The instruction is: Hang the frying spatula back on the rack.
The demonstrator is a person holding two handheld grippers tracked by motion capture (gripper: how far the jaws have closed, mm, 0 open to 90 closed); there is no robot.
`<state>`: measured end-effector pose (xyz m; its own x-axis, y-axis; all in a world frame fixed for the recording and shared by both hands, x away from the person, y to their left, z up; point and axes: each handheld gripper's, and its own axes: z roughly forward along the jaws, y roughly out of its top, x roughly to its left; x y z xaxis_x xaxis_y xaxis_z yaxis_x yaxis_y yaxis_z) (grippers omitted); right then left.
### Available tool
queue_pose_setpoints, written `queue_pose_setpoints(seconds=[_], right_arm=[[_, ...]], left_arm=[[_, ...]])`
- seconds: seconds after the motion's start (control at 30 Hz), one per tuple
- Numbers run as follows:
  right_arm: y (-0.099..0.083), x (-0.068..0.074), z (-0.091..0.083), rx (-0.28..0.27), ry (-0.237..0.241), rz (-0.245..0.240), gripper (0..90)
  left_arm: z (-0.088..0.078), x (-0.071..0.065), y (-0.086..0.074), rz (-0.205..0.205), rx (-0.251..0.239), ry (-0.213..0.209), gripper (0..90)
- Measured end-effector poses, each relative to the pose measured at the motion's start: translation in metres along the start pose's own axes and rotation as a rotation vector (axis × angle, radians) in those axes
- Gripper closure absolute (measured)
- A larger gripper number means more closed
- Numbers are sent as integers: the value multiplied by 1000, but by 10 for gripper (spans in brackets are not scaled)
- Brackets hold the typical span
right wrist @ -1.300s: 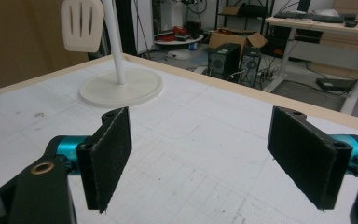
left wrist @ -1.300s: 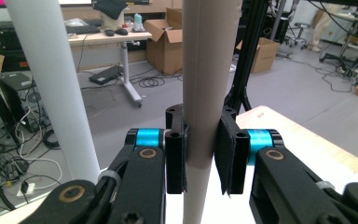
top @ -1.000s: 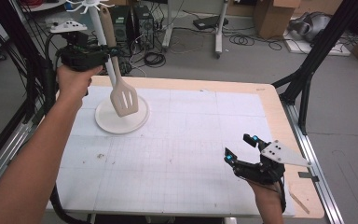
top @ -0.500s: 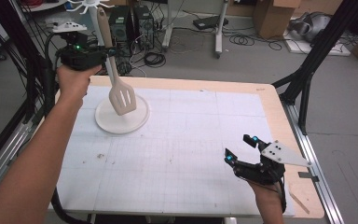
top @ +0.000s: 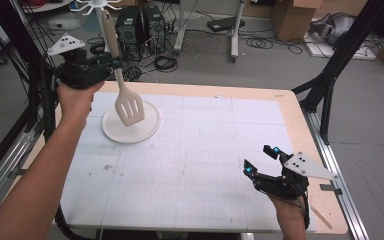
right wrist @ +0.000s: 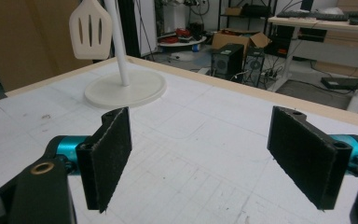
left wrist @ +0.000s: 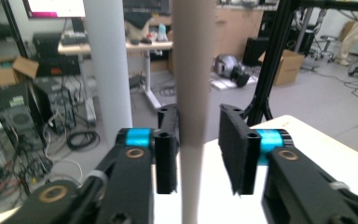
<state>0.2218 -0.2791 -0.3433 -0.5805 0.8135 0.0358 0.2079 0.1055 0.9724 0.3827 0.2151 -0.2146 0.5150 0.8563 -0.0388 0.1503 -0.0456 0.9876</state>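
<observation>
Hardly anything has shifted in the last second. Your left hand point(top: 77, 97) has sunk a touch toward you, the spatula's head sits where it was, and your right gripper point(top: 258, 160) has not moved.

That right gripper is nearest you, at about 5 o'clock on the table point(top: 205, 150). Its jaws are spread wide and hold nothing, and its own view looks across bare gridded surface between them.

Farther out, at about 10 o'clock, the round base point(top: 150, 120) of the white stand rests on the table, with its pole point(right wrist: 119, 42) rising from the middle. The spatula point(top: 130, 107) hangs in the air just above that base. Its slotted head is down and its handle points up and slightly away from you.

Your left gripper point(top: 114, 62) is clamped on the handle partway up; its own view shows the handle standing upright between the pads. Beyond it, the handle's tip reaches toward the ring of hooks point(top: 92, 5) at the top of the stand, at 12 o'clock from the gripper.

The step in hand looks like hanging the spatula on that stand. Next you likely need to lift a little, nudge the handle's end onto a hook, and open the jaws only once the hook carries it. Whether the tip has a hole is too small to tell.
</observation>
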Motion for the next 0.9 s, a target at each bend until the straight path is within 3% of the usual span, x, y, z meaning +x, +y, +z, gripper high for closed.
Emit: queue_pose_setpoints(seconds=[0.17, 0.3, 0.47, 0.6, 0.7, 0.8, 0.9], right_arm=[[-2, -1, 0, 2, 0, 19, 206], [-5, -2, 2, 6, -2, 26, 206], [-10, -4, 2, 19, -9, 31, 206], [-18, -6, 2, 41, -26, 34, 206], [-25, -8, 1, 60, -36, 39, 206], [-30, -9, -1, 73, -50, 45, 206], [-33, -9, -3, 74, -56, 54, 206]], left_arm=[[-21, -4, -14, 29, -51, -44, 486], [-37, -11, -26, 43, -72, -120, 402], [-54, -23, -43, 22, -69, -179, 276], [-69, -28, -64, 1, -96, -173, 177], [-80, -29, -87, 2, -120, -189, 172], [-90, -28, -112, 13, -146, -177, 171], [-99, -27, -137, 20, -109, -173, 173]])
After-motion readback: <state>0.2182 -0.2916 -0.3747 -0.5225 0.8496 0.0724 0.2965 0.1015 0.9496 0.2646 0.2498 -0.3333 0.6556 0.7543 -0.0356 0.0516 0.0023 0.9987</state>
